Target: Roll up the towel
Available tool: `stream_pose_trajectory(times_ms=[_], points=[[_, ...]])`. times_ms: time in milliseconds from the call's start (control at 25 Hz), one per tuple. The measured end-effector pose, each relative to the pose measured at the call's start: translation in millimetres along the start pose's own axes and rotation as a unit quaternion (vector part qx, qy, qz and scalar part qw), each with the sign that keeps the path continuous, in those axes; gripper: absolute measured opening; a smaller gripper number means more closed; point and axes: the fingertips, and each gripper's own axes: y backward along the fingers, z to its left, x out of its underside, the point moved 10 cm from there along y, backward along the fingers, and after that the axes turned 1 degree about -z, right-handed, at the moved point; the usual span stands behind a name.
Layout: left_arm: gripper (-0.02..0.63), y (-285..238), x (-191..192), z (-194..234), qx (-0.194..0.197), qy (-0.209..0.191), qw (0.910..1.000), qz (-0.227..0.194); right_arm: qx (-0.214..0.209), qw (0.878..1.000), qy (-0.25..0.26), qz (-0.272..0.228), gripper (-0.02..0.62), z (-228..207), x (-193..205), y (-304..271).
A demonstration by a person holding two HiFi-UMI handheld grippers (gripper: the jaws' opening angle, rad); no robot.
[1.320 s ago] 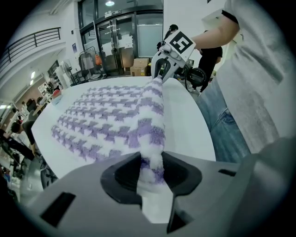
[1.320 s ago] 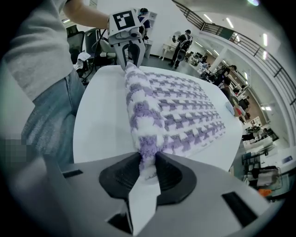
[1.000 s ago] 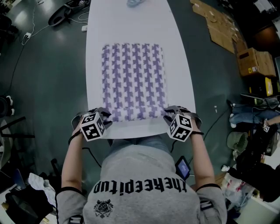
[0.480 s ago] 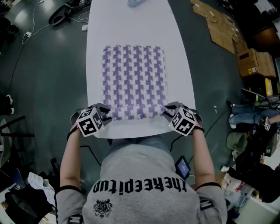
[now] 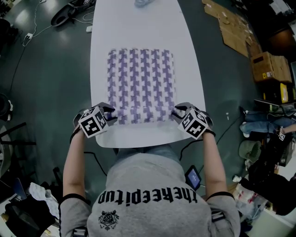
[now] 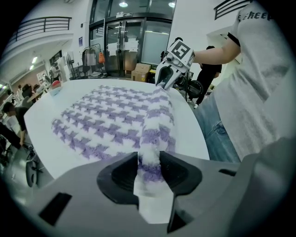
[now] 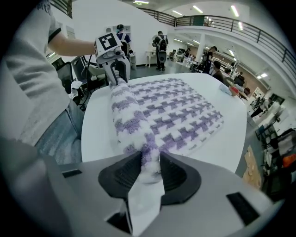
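A purple-and-white houndstooth towel (image 5: 141,78) lies flat on the white table (image 5: 138,28). Its near edge is wound into a thick roll (image 5: 141,115) running across the table. My left gripper (image 5: 111,115) is shut on the roll's left end (image 6: 149,159). At the other end, my right gripper (image 5: 176,113) pinches the roll (image 7: 150,162); its jaws have just been opening a little, with the towel still pressed between the pads. From each gripper view the other gripper shows at the far end of the roll (image 6: 169,76) (image 7: 115,69).
A pale object (image 5: 142,3) sits at the table's far end. Cardboard boxes (image 5: 268,65) stand on the floor at the right and cables (image 5: 69,14) lie at the far left. The table's near edge (image 5: 138,141) is close to the person's body.
Both grippers have moved away from the person along the table, carrying the roll with them. The roll sits farther up the towel and the flat part is shorter.
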Motion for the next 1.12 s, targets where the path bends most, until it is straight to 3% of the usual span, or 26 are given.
stream_pose_trajectory(times_ms=[600,920,1120], points=[[0.132,2.8,2.3,36.6,-0.057,0.019,0.9981,-0.012,0.050,0.999,-0.007,-0.009,0.106,-28.0,-17.8,-17.4],[0.133,28.5,-20.3,9.5,-0.096,-0.035,0.9939,-0.041,0.057,0.998,-0.010,-0.004,0.106,-31.7,-11.0,-20.1],[0.182,5.0,-12.4,-18.5,-0.090,-0.072,0.9932,0.017,0.061,0.998,-0.010,-0.002,0.106,-31.6,-11.2,-22.2]])
